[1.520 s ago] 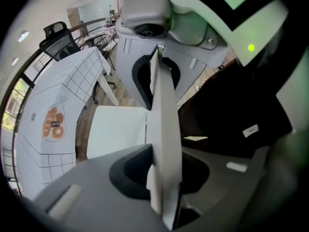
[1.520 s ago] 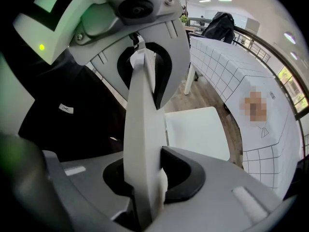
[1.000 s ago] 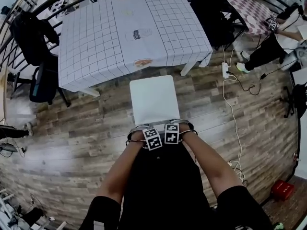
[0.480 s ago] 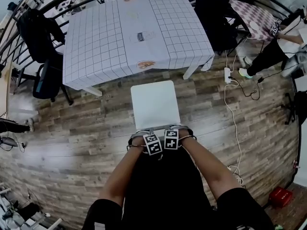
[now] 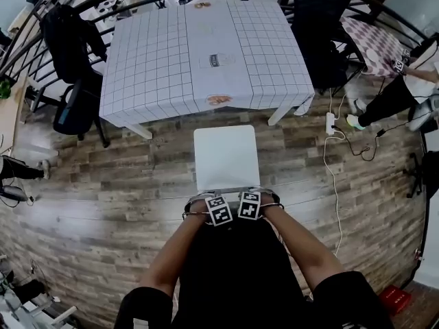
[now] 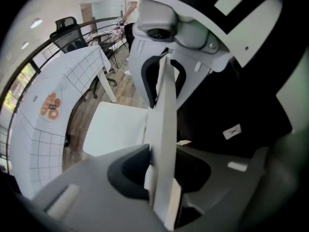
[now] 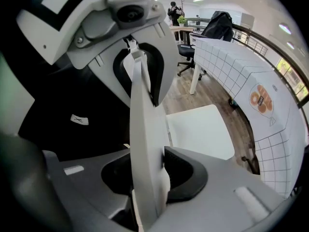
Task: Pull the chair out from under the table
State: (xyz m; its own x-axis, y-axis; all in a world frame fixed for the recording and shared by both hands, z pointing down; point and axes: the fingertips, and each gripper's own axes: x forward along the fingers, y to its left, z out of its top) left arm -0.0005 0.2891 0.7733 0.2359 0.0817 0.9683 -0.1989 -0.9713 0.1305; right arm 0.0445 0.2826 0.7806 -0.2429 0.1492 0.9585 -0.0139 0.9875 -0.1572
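The white chair (image 5: 226, 157) stands on the wood floor just clear of the table (image 5: 158, 53) with the grid cloth, its seat facing the table. Both grippers sit side by side on the top edge of its backrest (image 5: 230, 191), pointing steeply down. My left gripper (image 5: 209, 197) has the backrest panel (image 6: 164, 129) between its jaws, which are opening; a dark gap shows beside the panel. My right gripper (image 5: 252, 195) straddles the same panel (image 7: 145, 144); its jaws are opening too, with a gap on one side. The seat (image 6: 116, 129) (image 7: 200, 129) shows beyond the panel.
Black office chairs stand left of the table (image 5: 72, 67) and at its far right corner (image 5: 319, 26). A power strip with a white cable (image 5: 330, 122) lies on the floor to the right, near a person's legs (image 5: 391, 94). A red box (image 5: 389, 299) sits at the lower right.
The head view has shifted slightly, so table and chair sit lower in the picture. Both grippers stay on the backrest, and the chair keeps its gap from the table.
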